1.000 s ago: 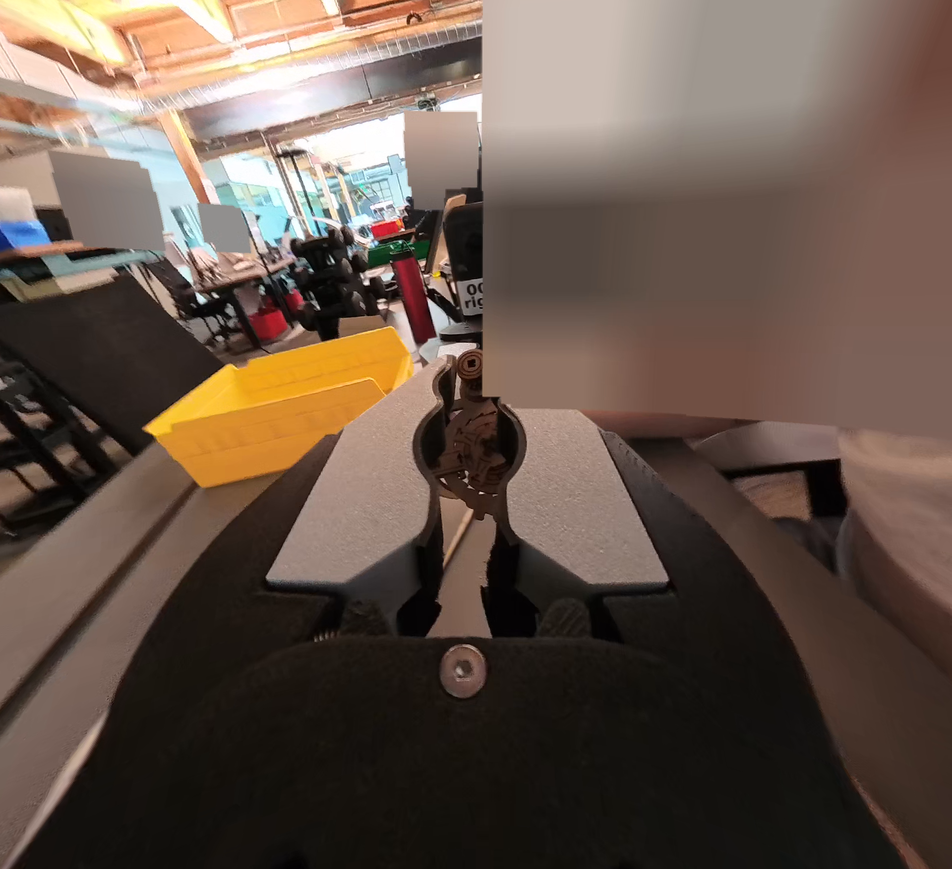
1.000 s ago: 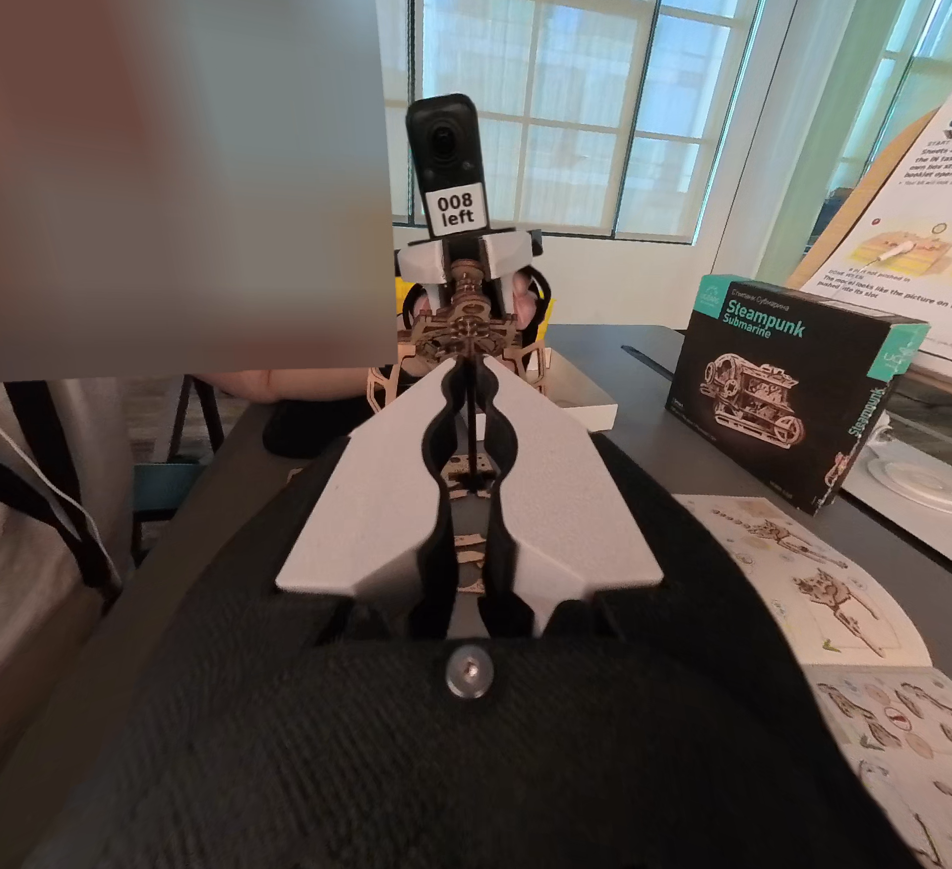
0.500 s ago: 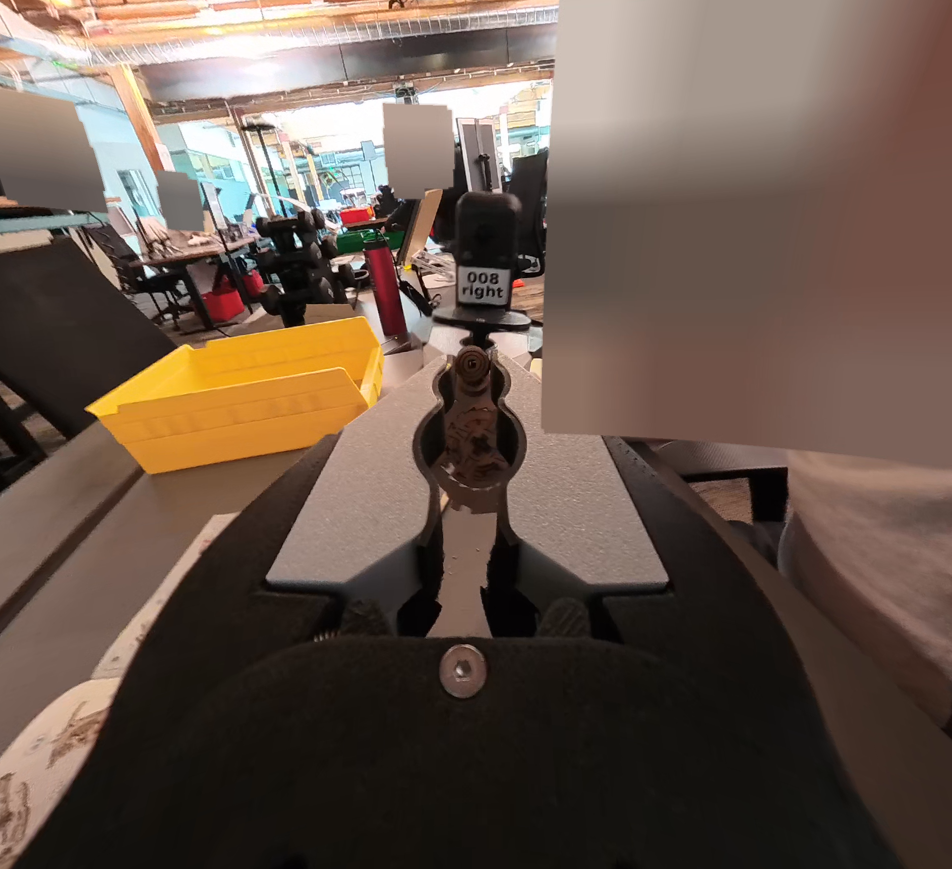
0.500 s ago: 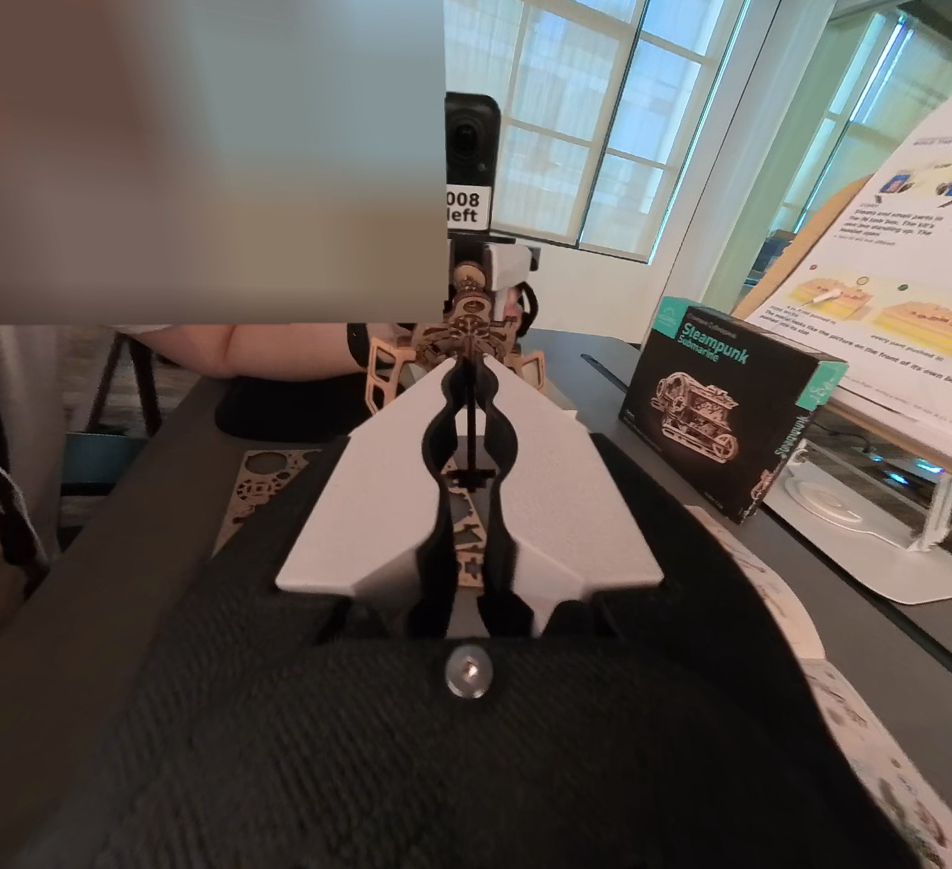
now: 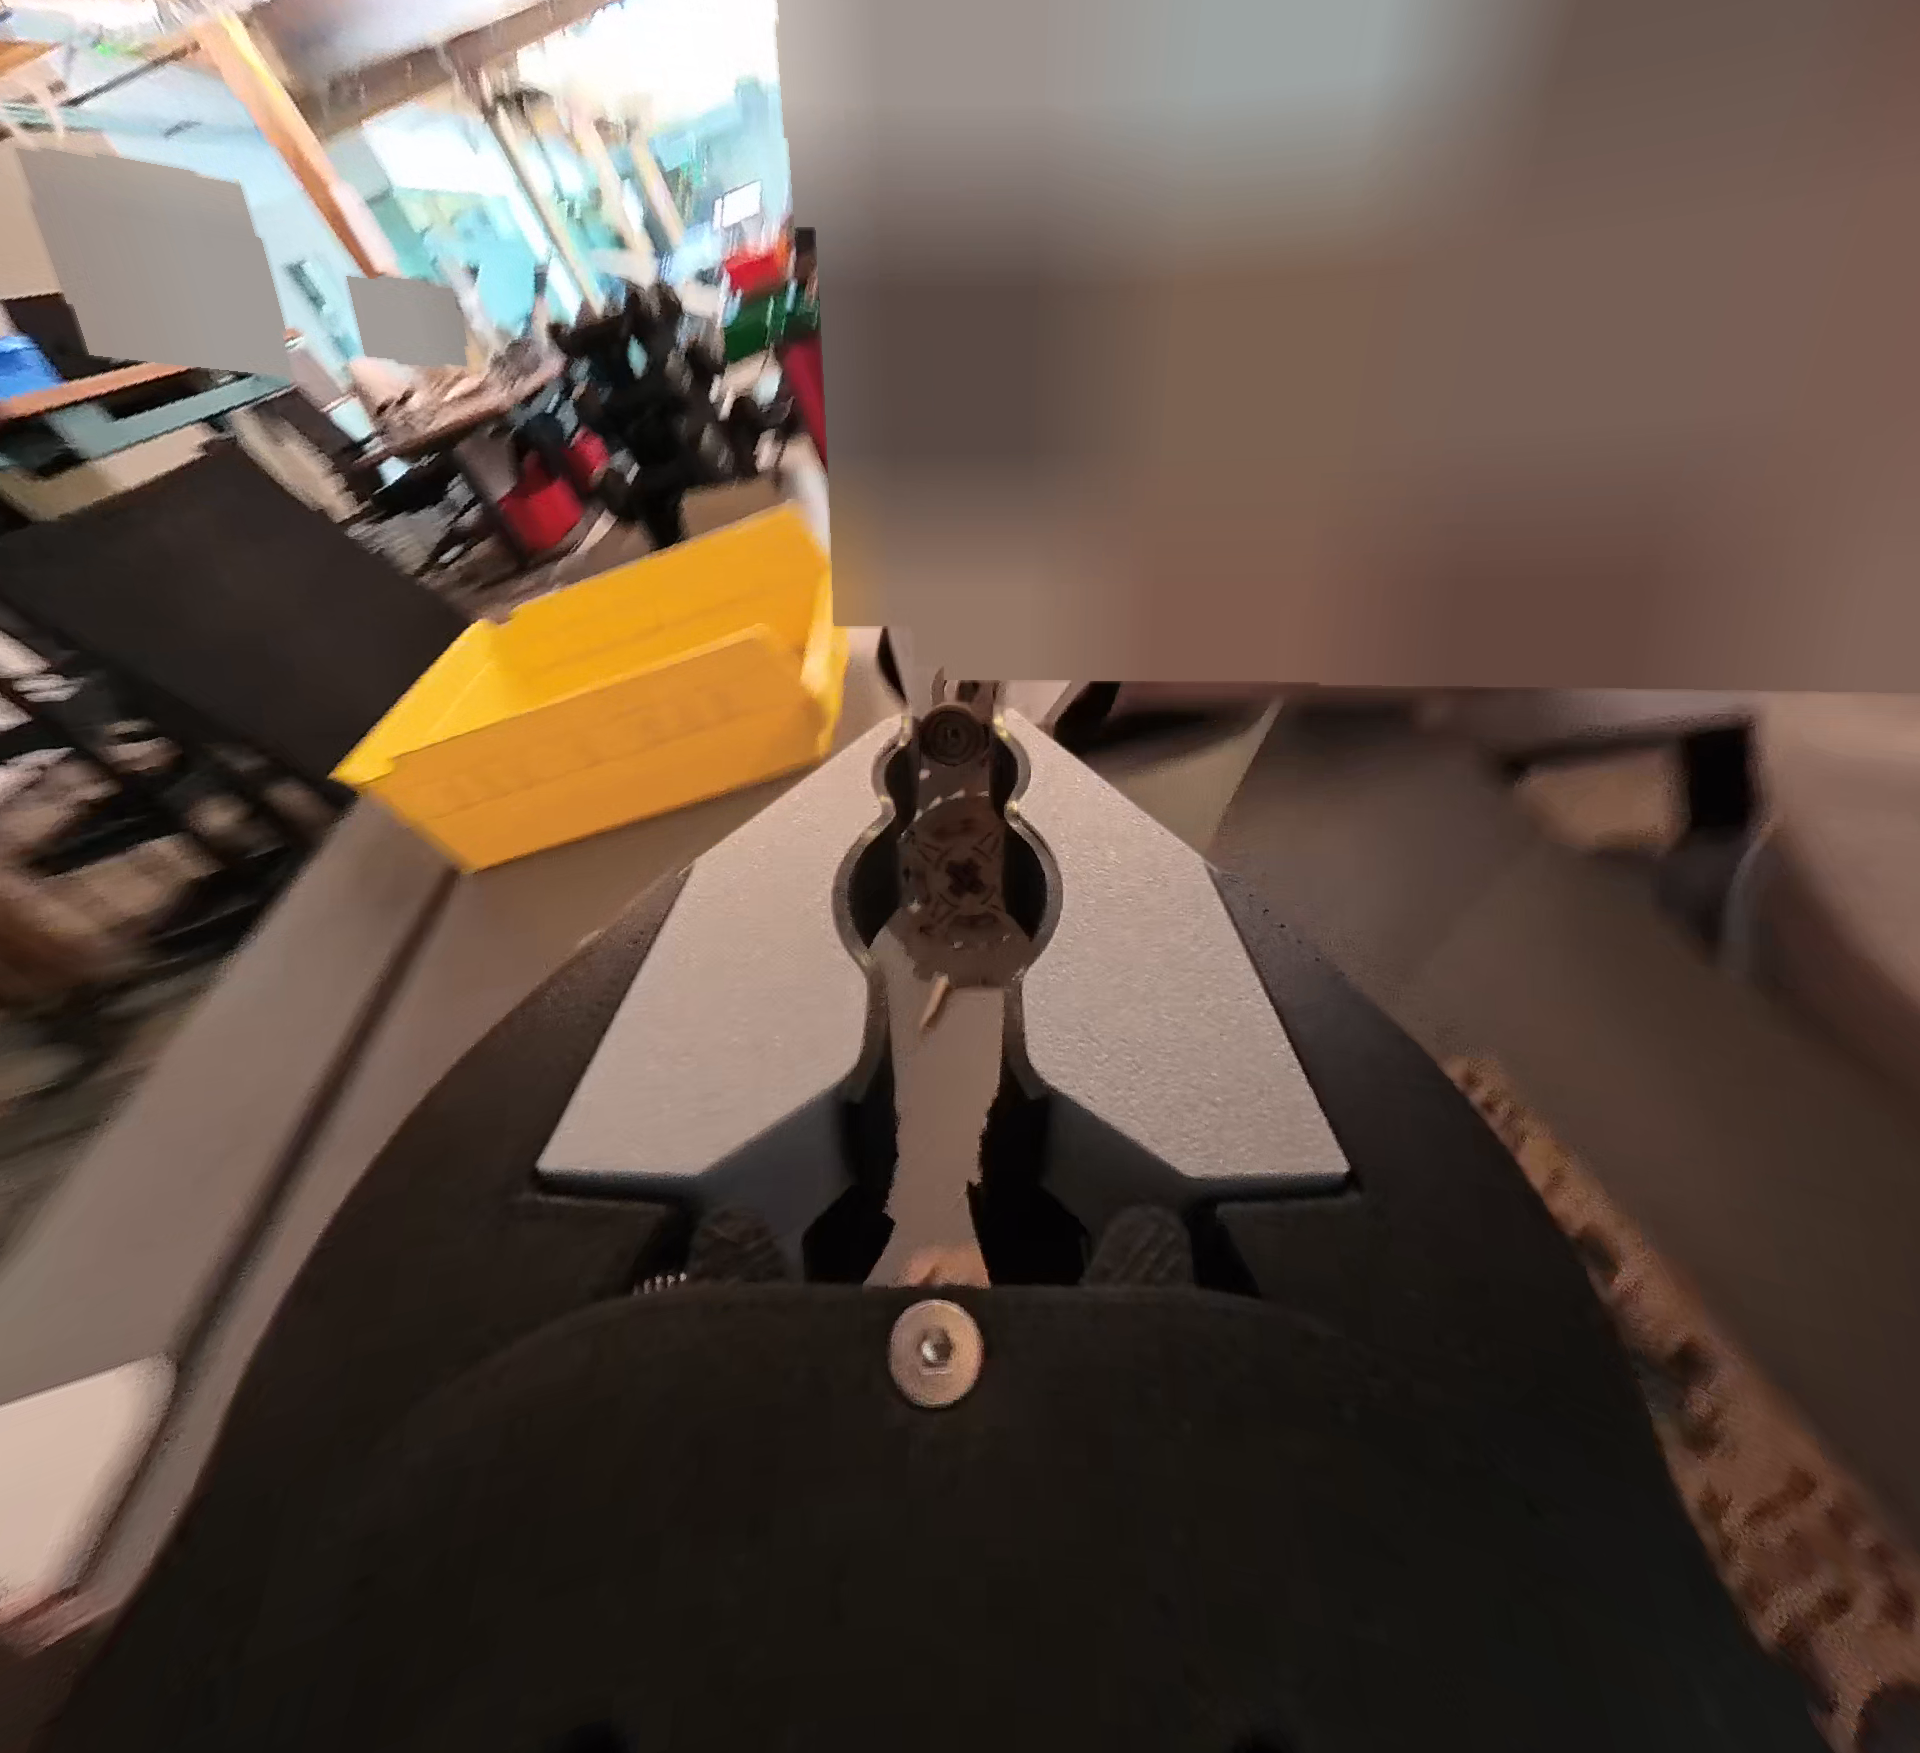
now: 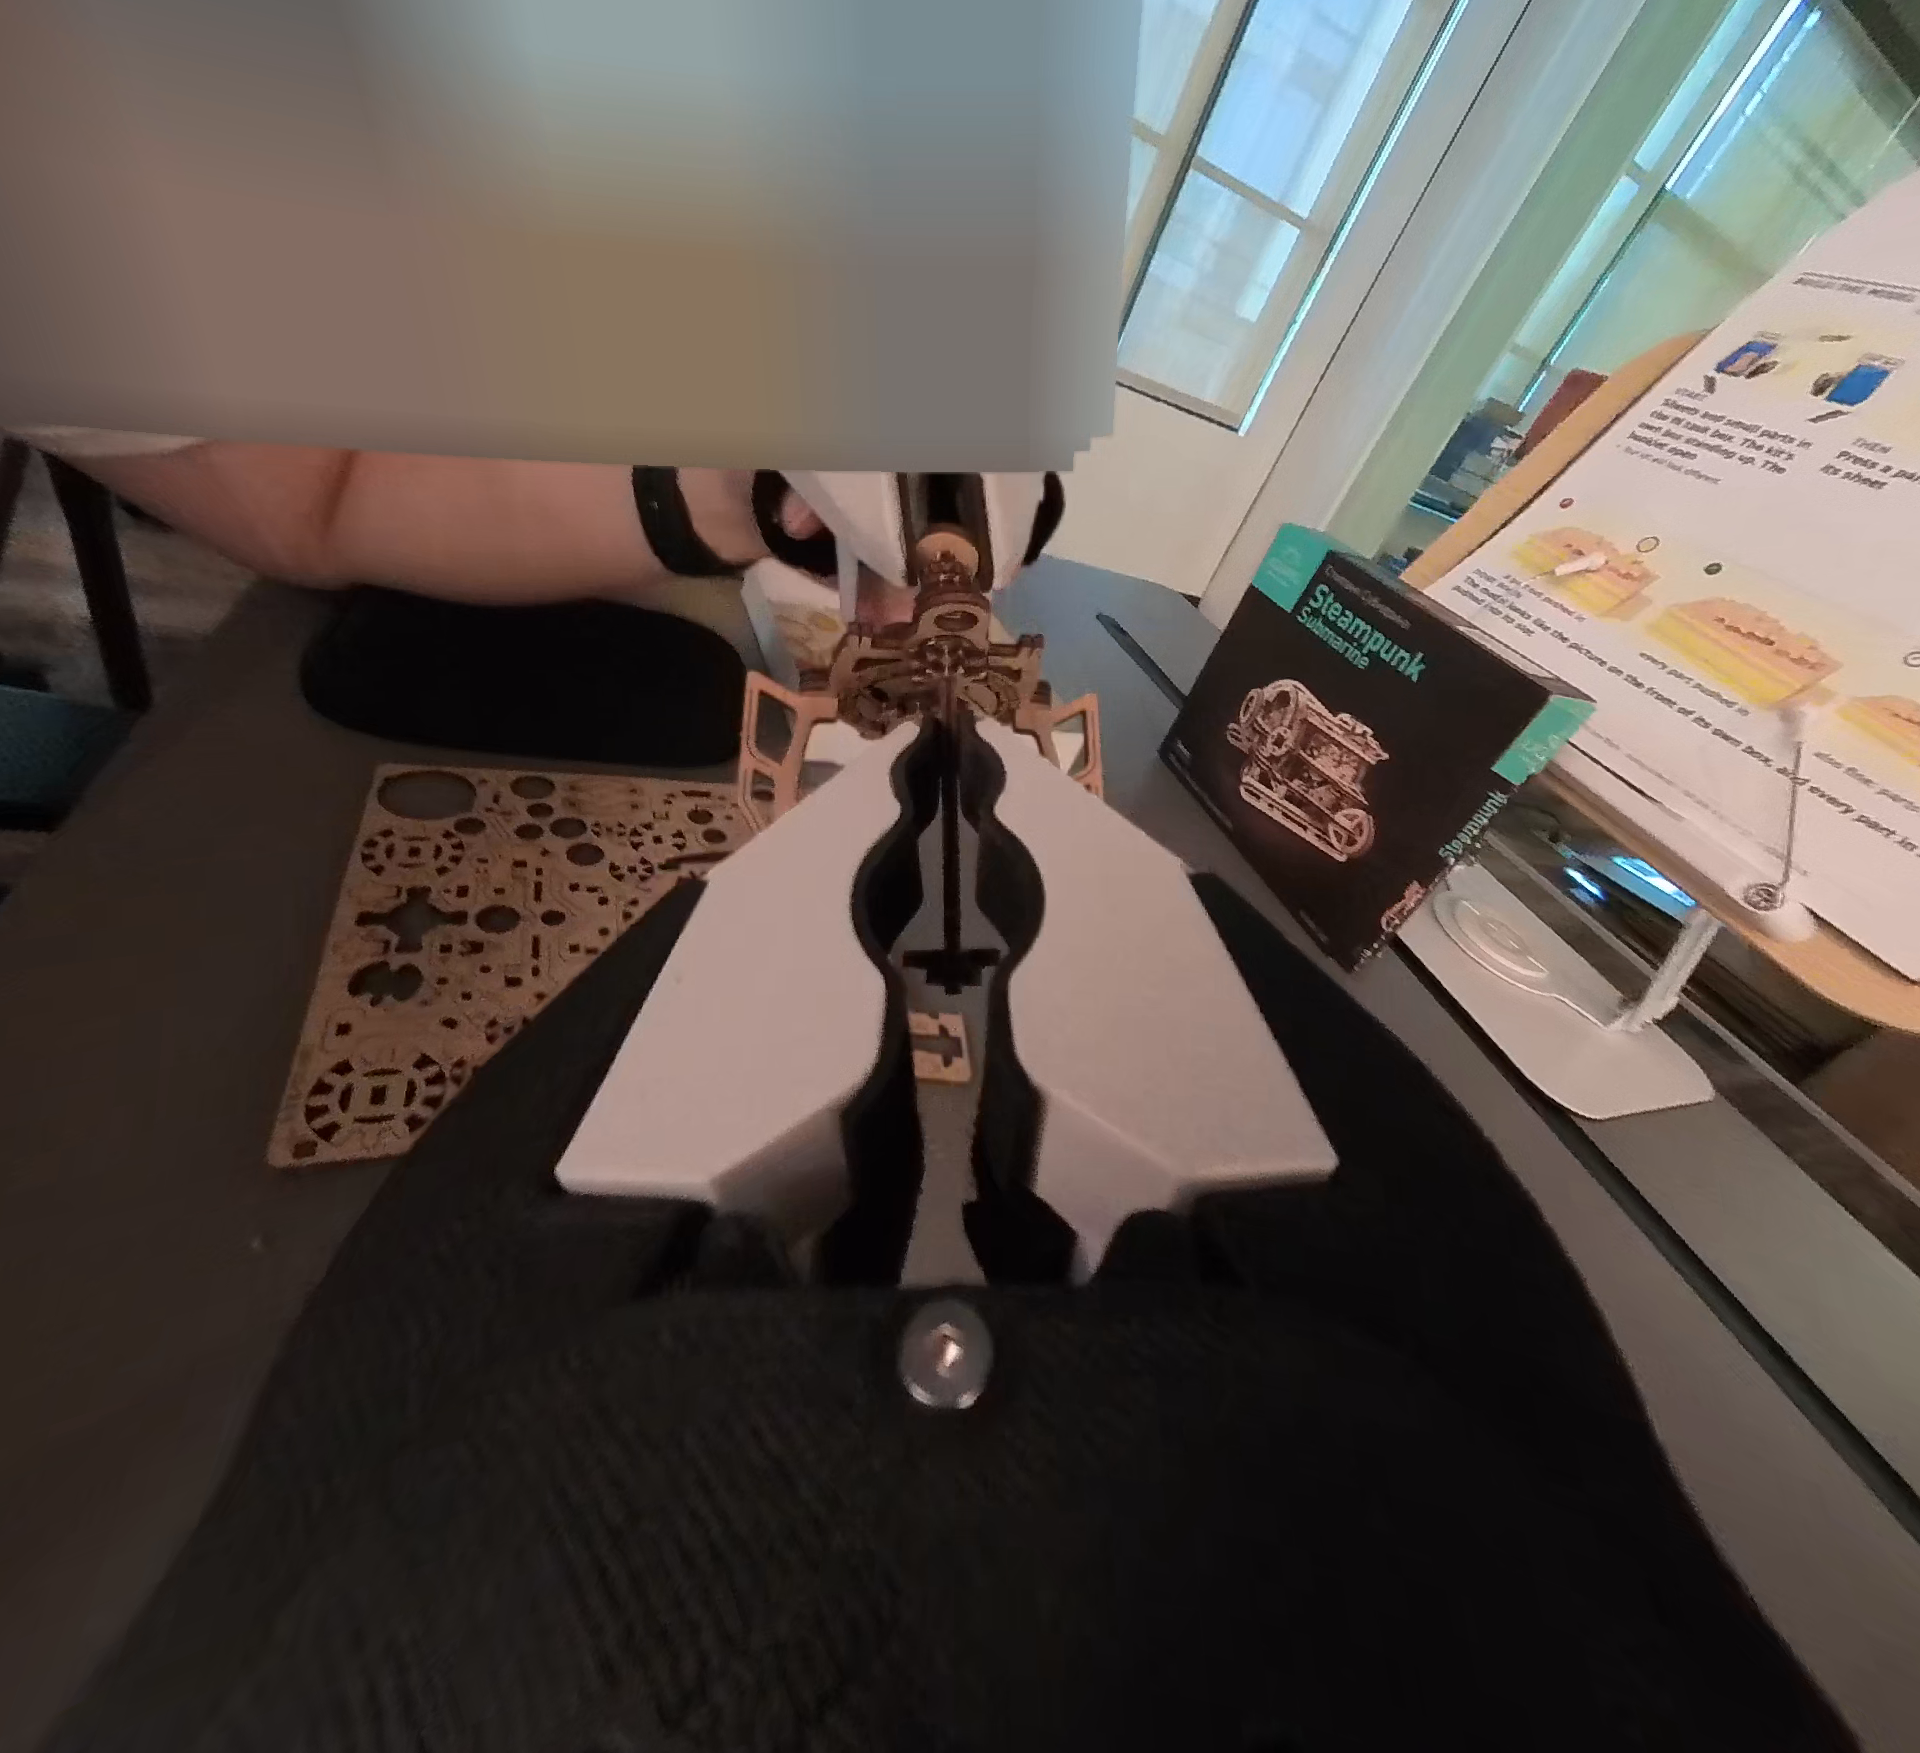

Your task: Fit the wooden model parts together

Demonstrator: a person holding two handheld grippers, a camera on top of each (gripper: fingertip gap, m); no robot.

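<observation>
The wooden model [image 6: 940,654], a lacy laser-cut cluster of gears and curved struts, hangs above the tabletop [image 6: 208,924] between our two tools: the left gripper [image 6: 940,550] pinches its far end, and in the left wrist view its narrow jaws clamp a gear stack with a round hub [image 5: 956,830]. Our right gripper [image 6: 948,727] is closed to a slit on a thin dark part [image 6: 951,872] seen edge-on, its tip meeting the model's centre — whether it has seated we cannot tell. The risk, in our judgement, lies in the thinness of the plywood: a push slightly off the slot's line could snap a strut or pop the piece sideways out of the smooth pale fingers, and the left view's blur suggests a hold that is not steady. Below lies the pale parts sheet [image 6: 457,882], riddled with round and cross-shaped cutouts; to the right stand the glossy black kit box [image 6: 1361,747] and a propped instruction sheet [image 6: 1766,560]. A yellow plastic bin [image 5: 613,716] sits beyond the left tool.
</observation>
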